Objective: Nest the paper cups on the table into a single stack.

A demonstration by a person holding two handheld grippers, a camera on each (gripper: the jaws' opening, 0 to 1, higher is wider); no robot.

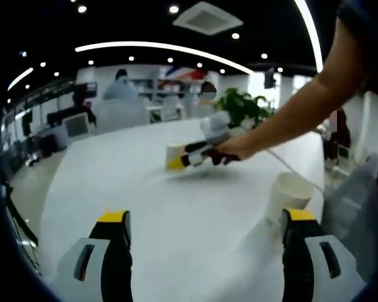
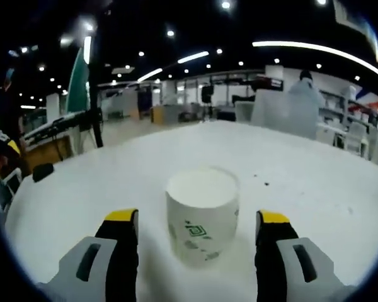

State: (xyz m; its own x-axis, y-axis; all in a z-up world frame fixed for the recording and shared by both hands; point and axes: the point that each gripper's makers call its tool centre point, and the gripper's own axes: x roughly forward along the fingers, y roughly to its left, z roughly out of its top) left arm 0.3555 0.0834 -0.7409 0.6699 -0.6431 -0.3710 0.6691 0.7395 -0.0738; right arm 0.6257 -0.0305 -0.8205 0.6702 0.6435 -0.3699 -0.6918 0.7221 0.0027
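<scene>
In the right gripper view, my right gripper (image 2: 196, 226) has its 2 yellow-tipped jaws spread wide apart, and a white paper cup (image 2: 203, 214) with green print stands between them, mouth down on the white table (image 2: 315, 182). The cup touches neither jaw; there is a gap at 9 o'clock and at 3 o'clock of it.

In the left gripper view, my left gripper (image 1: 206, 229) also has its jaws well apart, with nothing but bare tabletop between them. A second paper cup (image 1: 288, 201) stands just beside the right-hand jaw, at about 1 o'clock from its tip; I cannot tell whether it touches. Farther out, at 12 o'clock, my right hand (image 1: 234, 150) reaches in from the 3 o'clock side holding the right gripper, whose yellow tips sit around the first cup. A cable (image 1: 290, 167) trails back from it across the table. A leafy plant (image 1: 242, 106) stands behind.
</scene>
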